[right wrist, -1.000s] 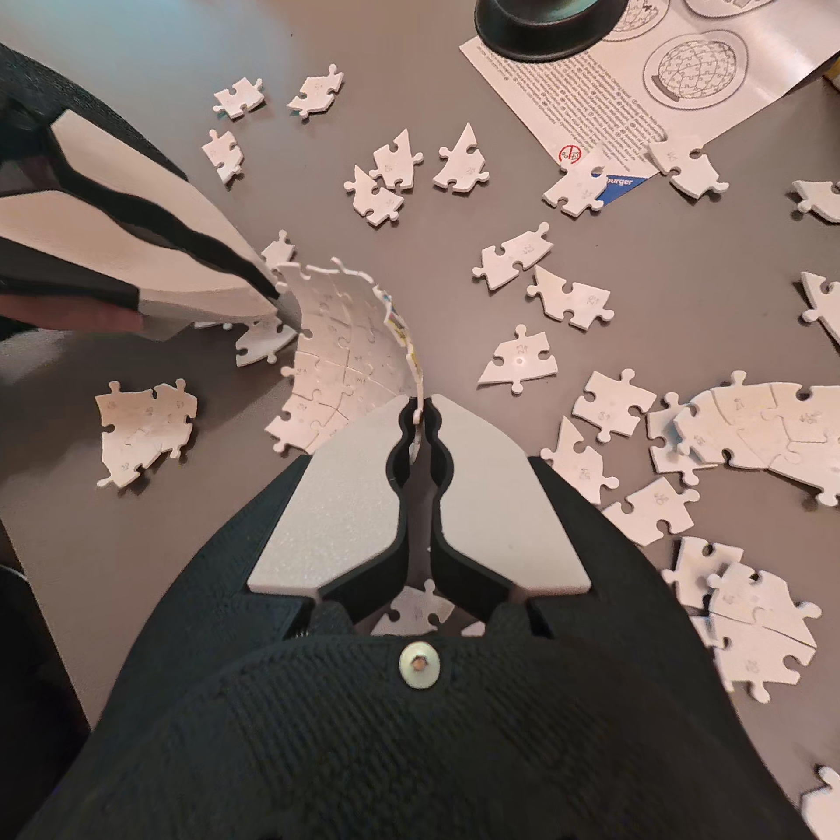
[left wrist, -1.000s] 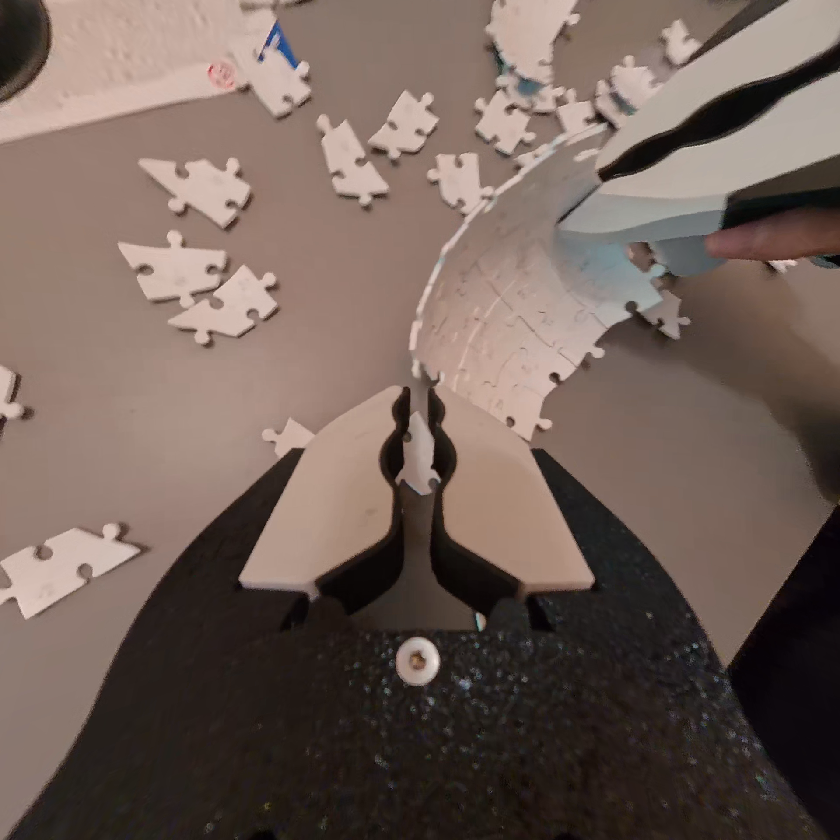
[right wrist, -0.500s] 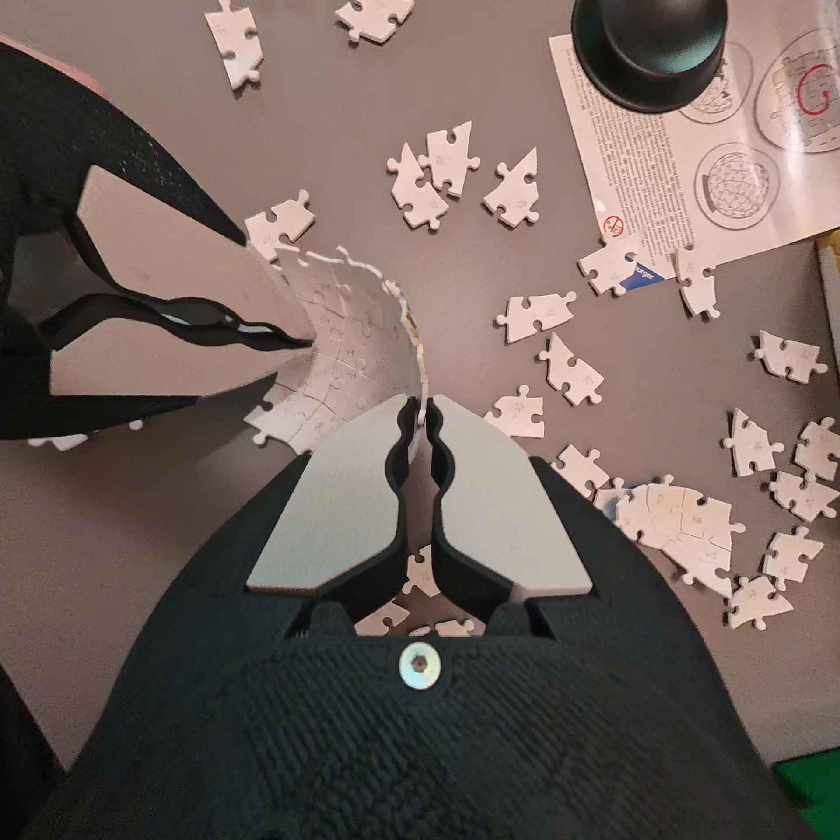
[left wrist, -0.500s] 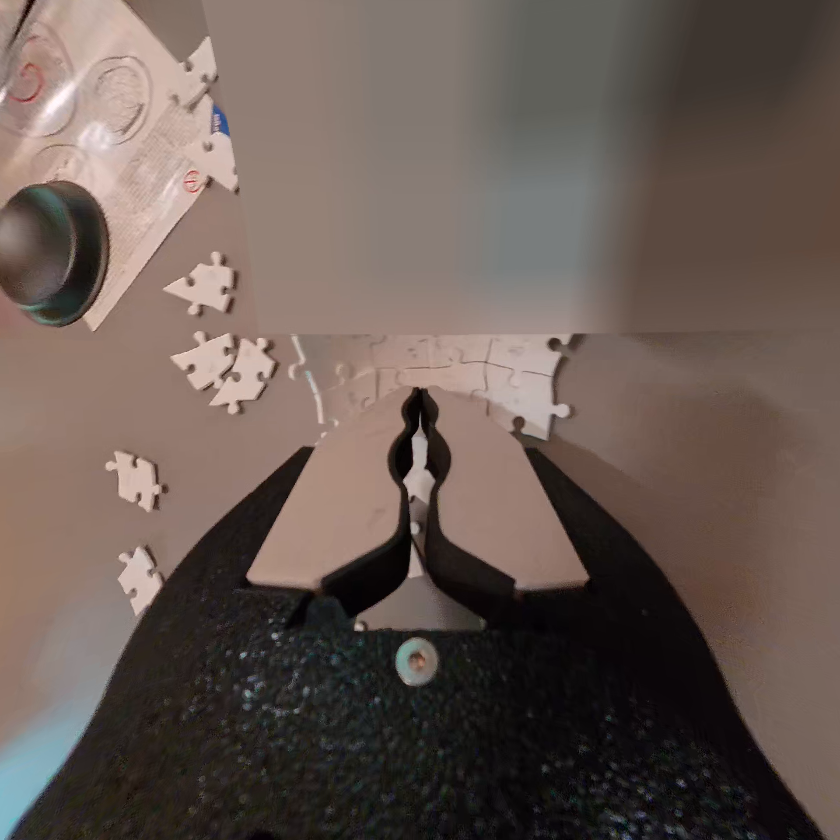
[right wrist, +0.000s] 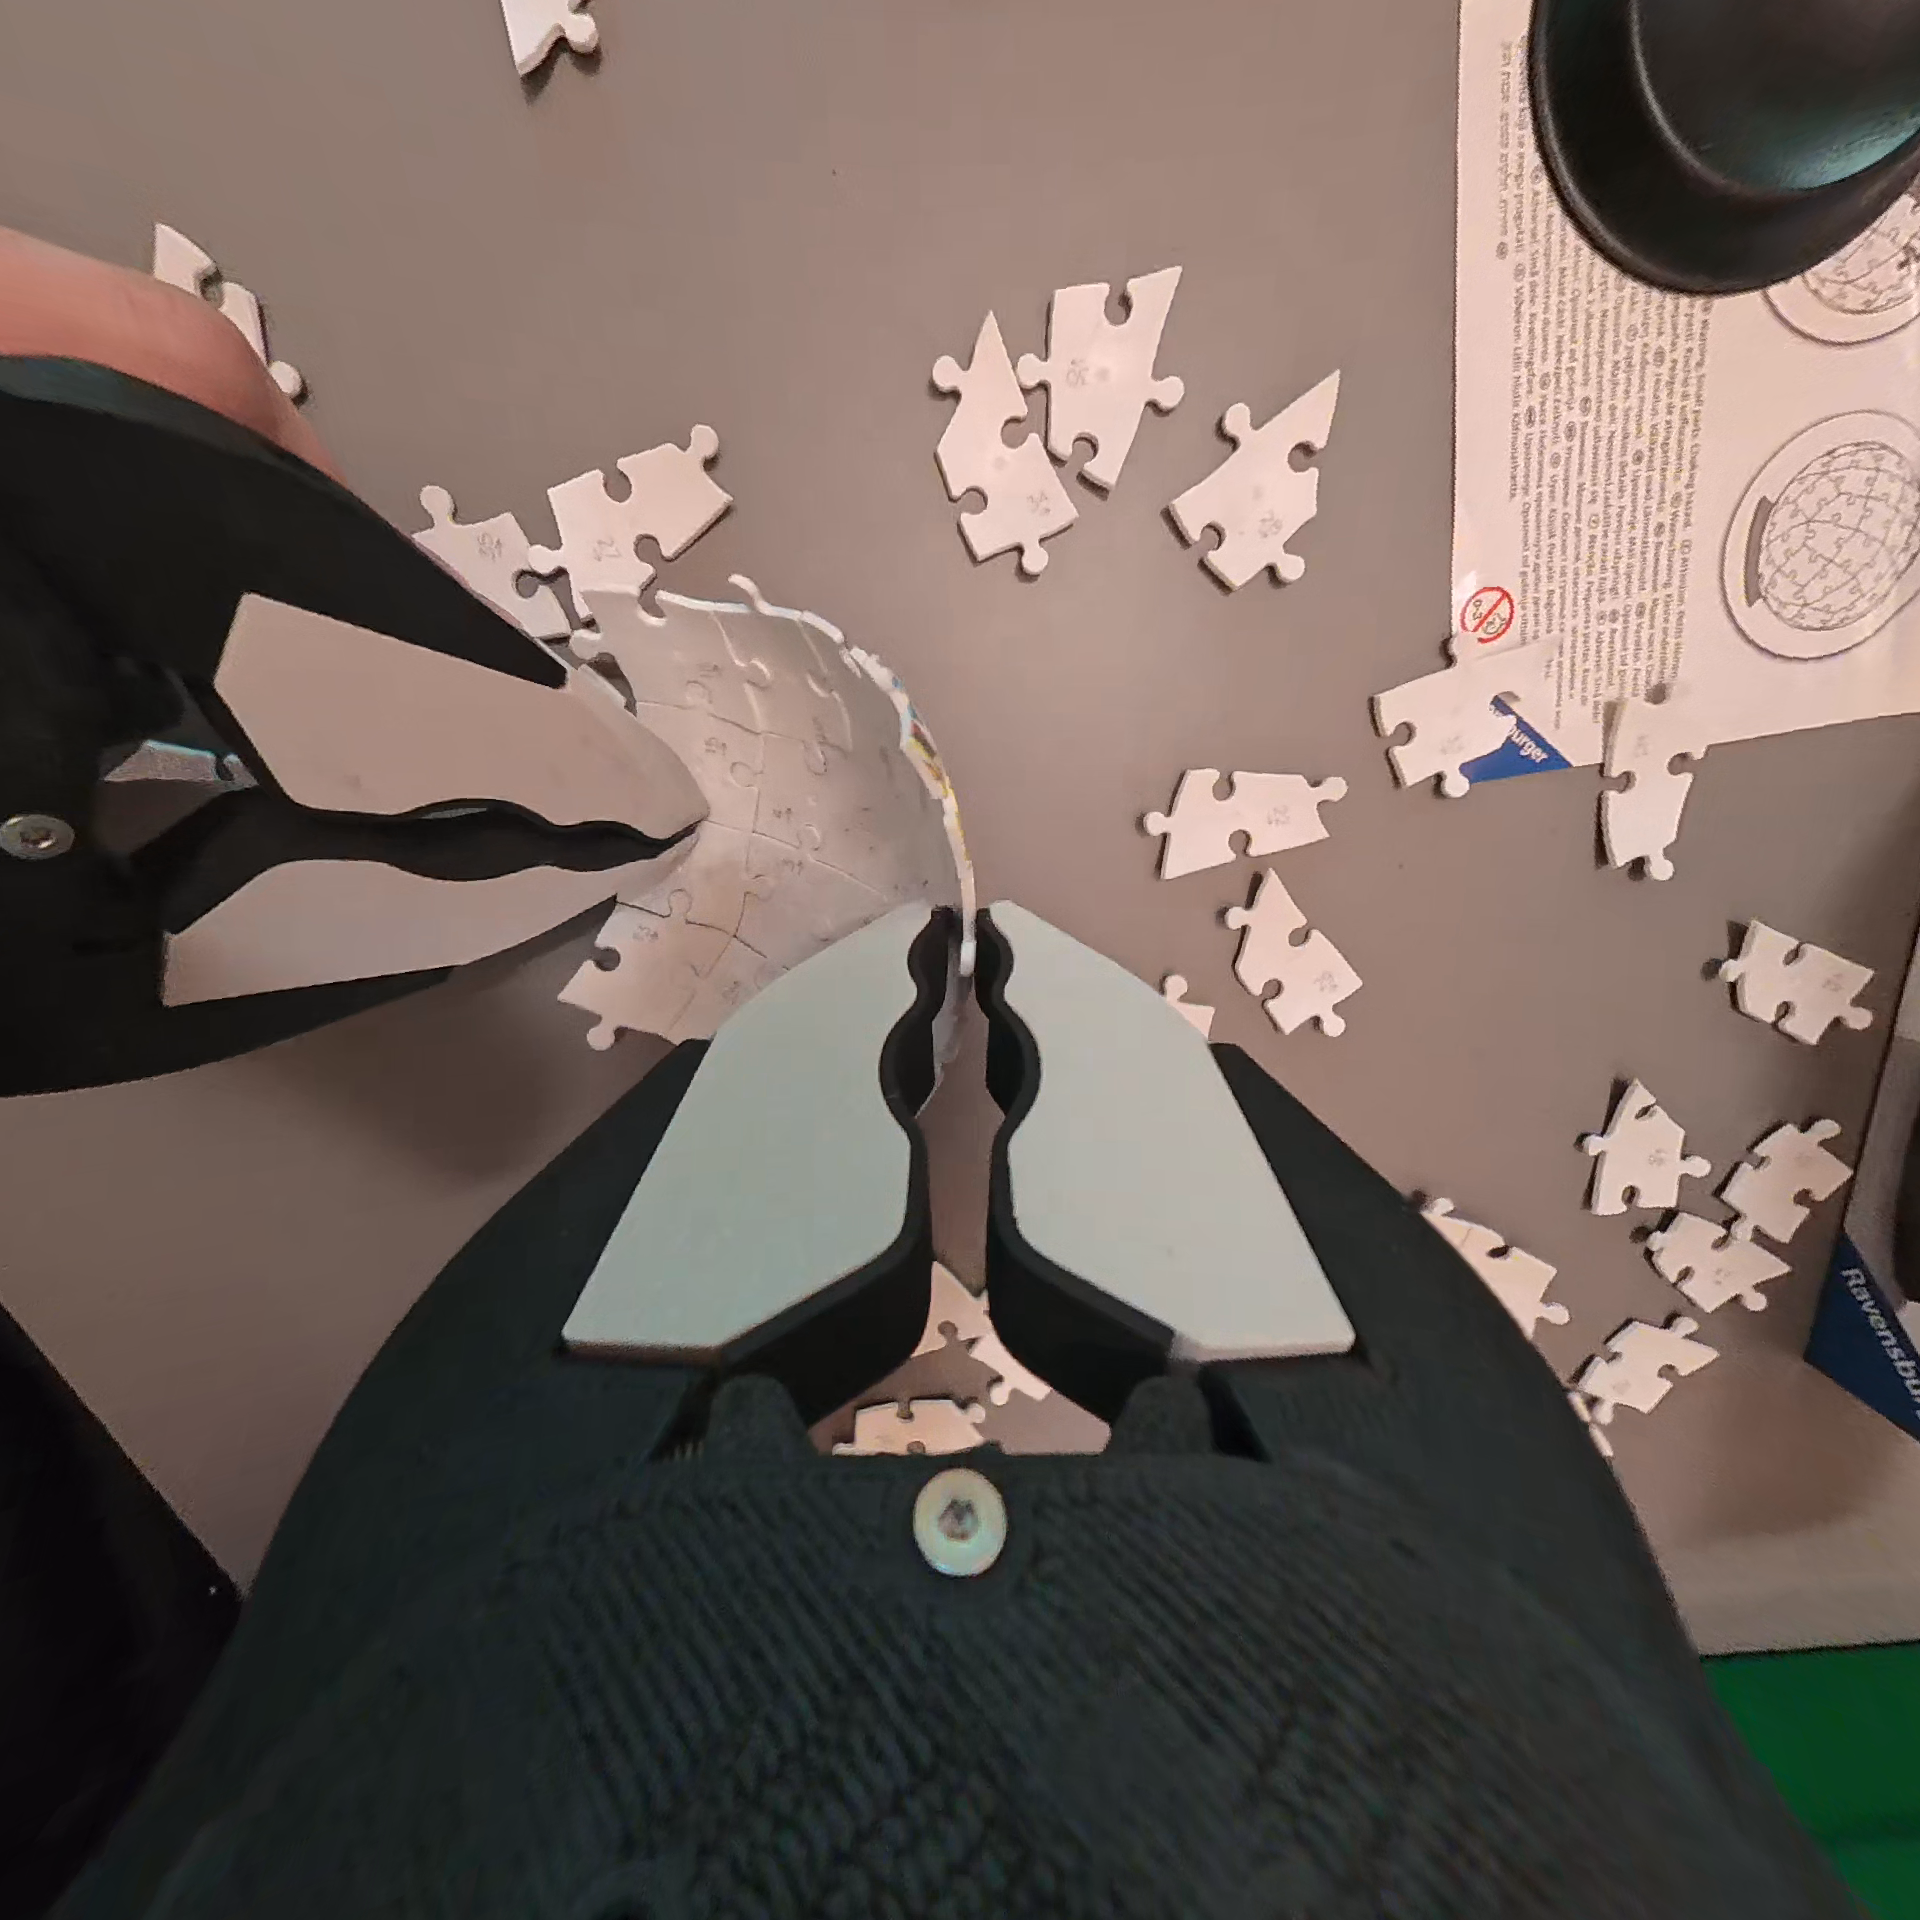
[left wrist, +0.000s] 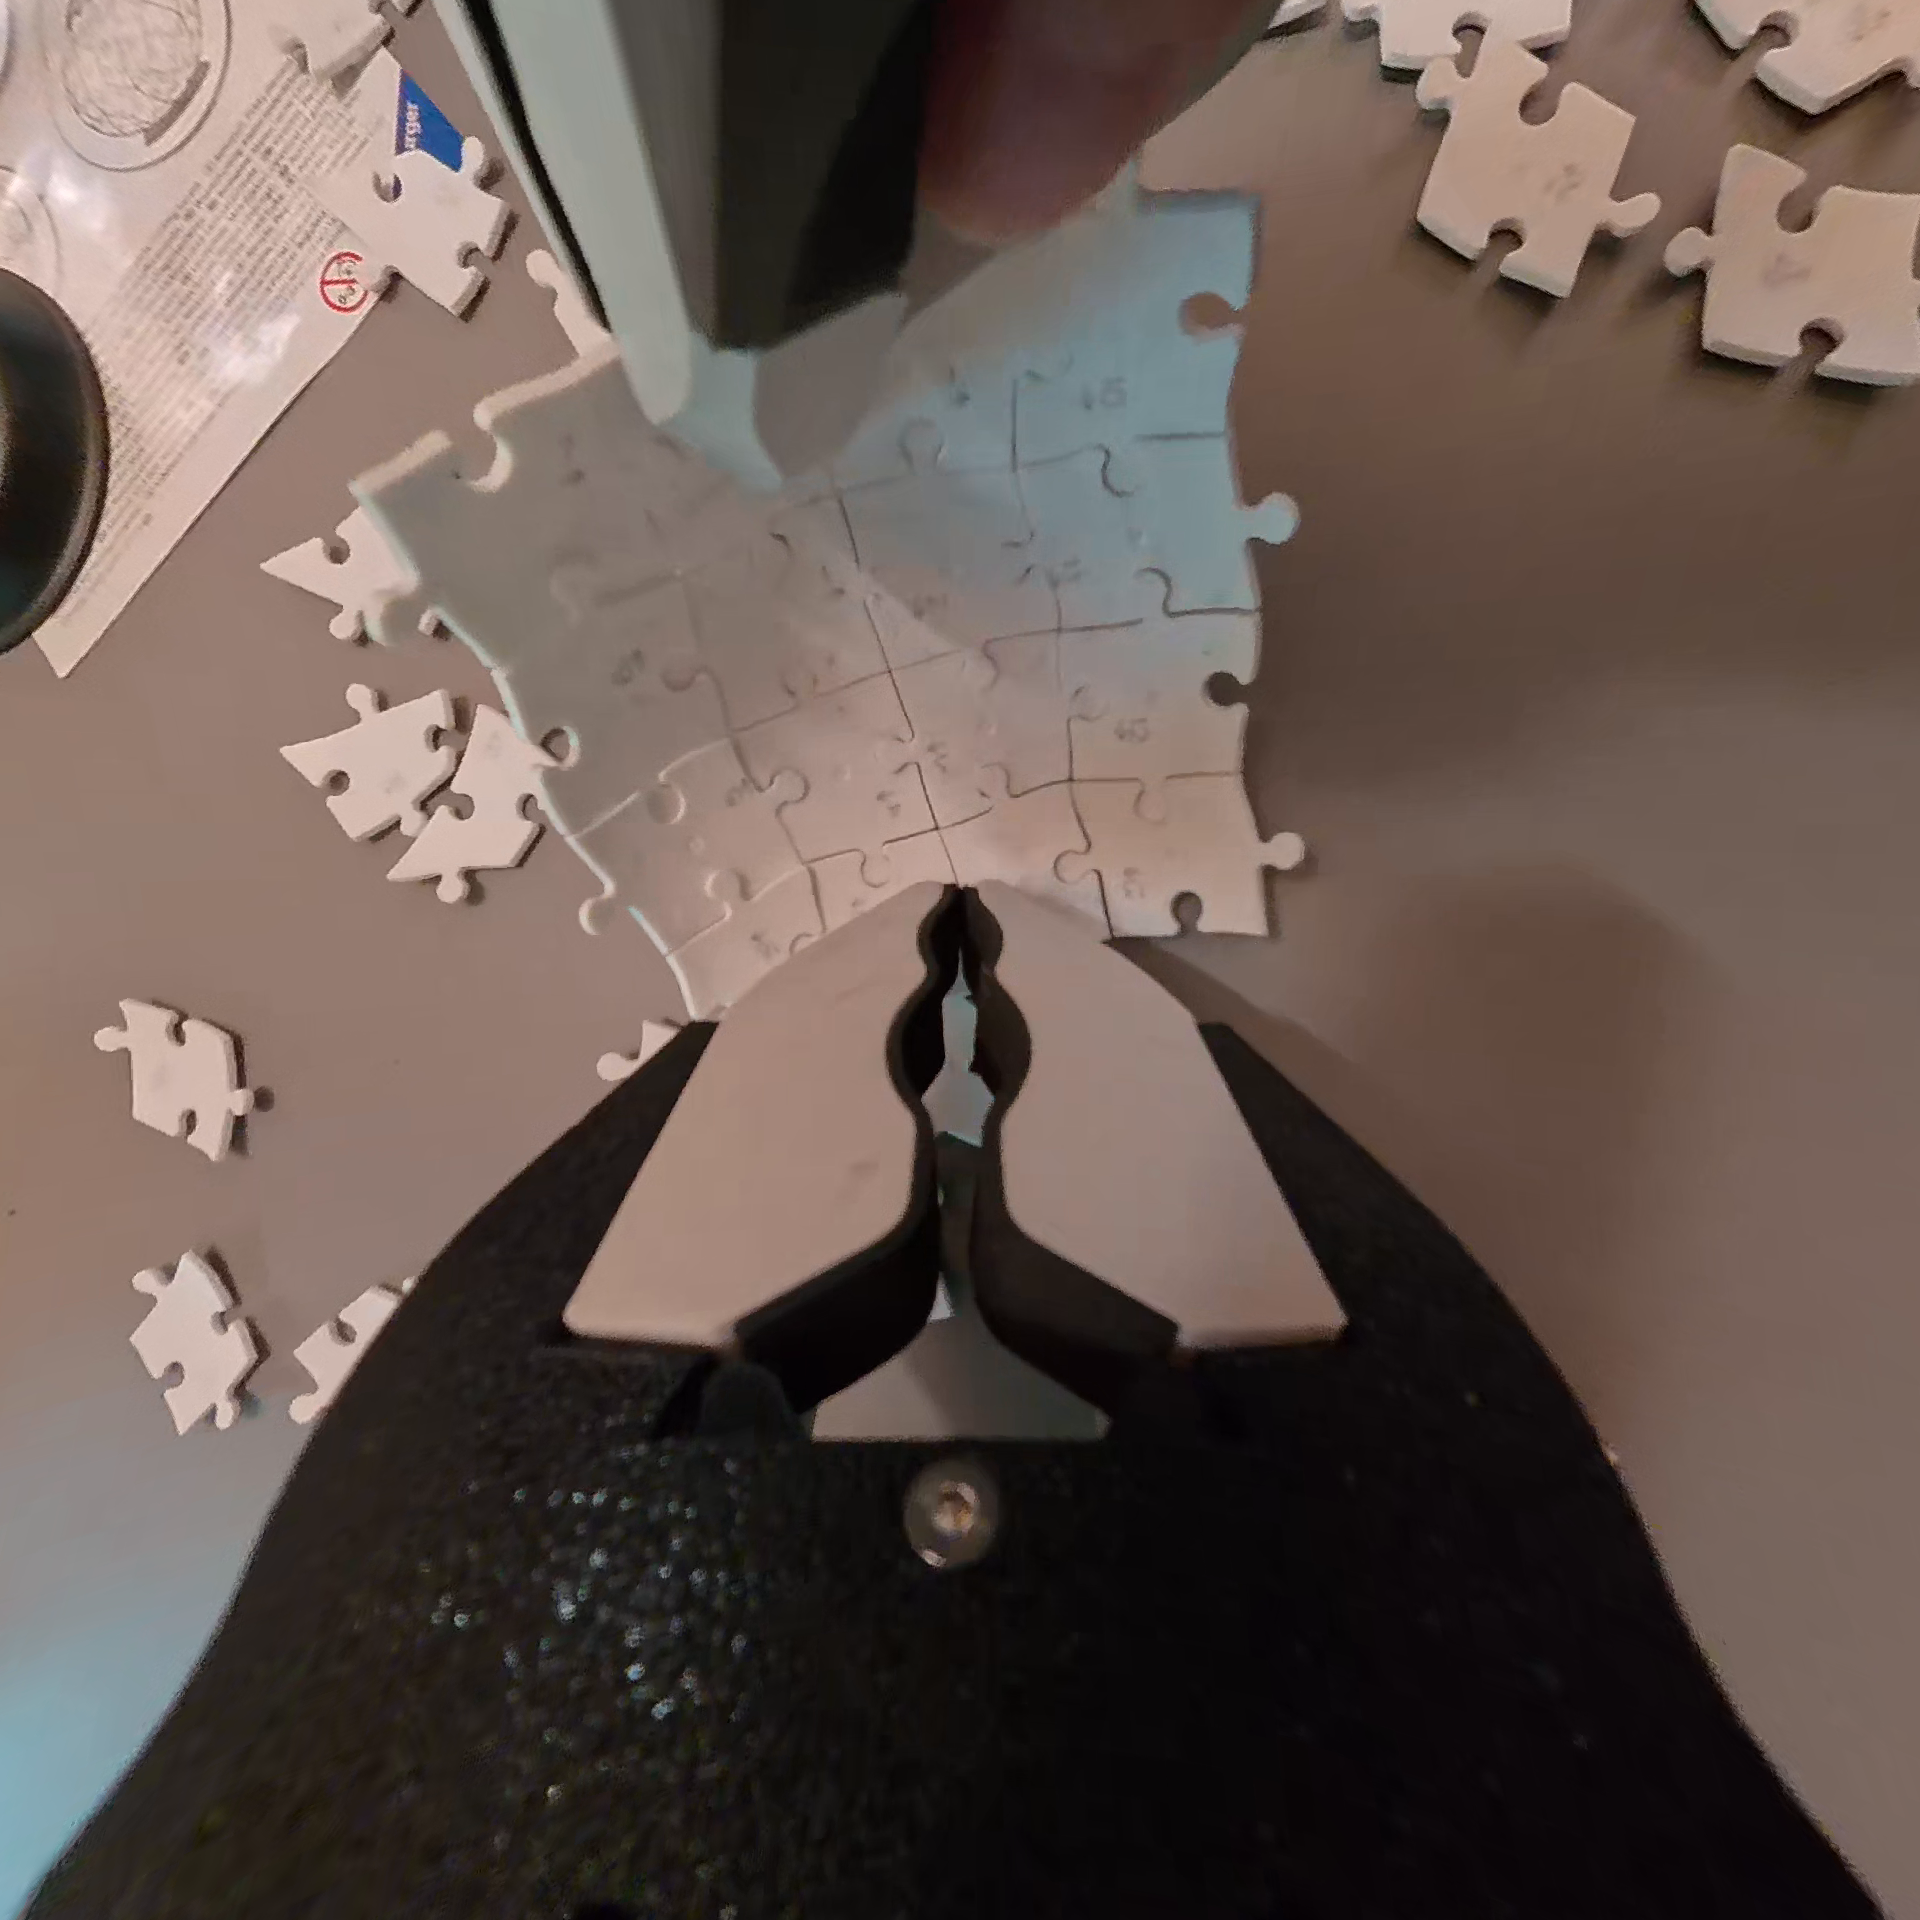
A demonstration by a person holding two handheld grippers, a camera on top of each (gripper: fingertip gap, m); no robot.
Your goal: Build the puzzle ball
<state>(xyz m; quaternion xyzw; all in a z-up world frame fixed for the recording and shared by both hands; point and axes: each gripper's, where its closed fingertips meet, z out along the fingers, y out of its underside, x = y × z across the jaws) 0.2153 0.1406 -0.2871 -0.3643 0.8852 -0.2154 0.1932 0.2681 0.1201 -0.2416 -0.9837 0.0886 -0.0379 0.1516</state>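
One curved panel (right wrist: 800, 800) of joined white puzzle pieces stands on the grey tabletop (right wrist: 1091, 156). The right hand-held gripper (right wrist: 966, 935) clamps its edge. The left hand-held gripper (left wrist: 961, 904), clenched, touches the panel's inner face. About twenty loose pieces (right wrist: 1247, 821), one leaflet (right wrist: 1662, 436) and one black knob (right wrist: 1714, 125) lie around.

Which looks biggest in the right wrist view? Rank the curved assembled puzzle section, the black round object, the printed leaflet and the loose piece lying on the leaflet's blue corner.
1. Printed leaflet, though cropped by the frame.
2. Curved assembled puzzle section and black round object: similar; both partly hidden, so unranked.
3. Loose piece, clearly smallest.
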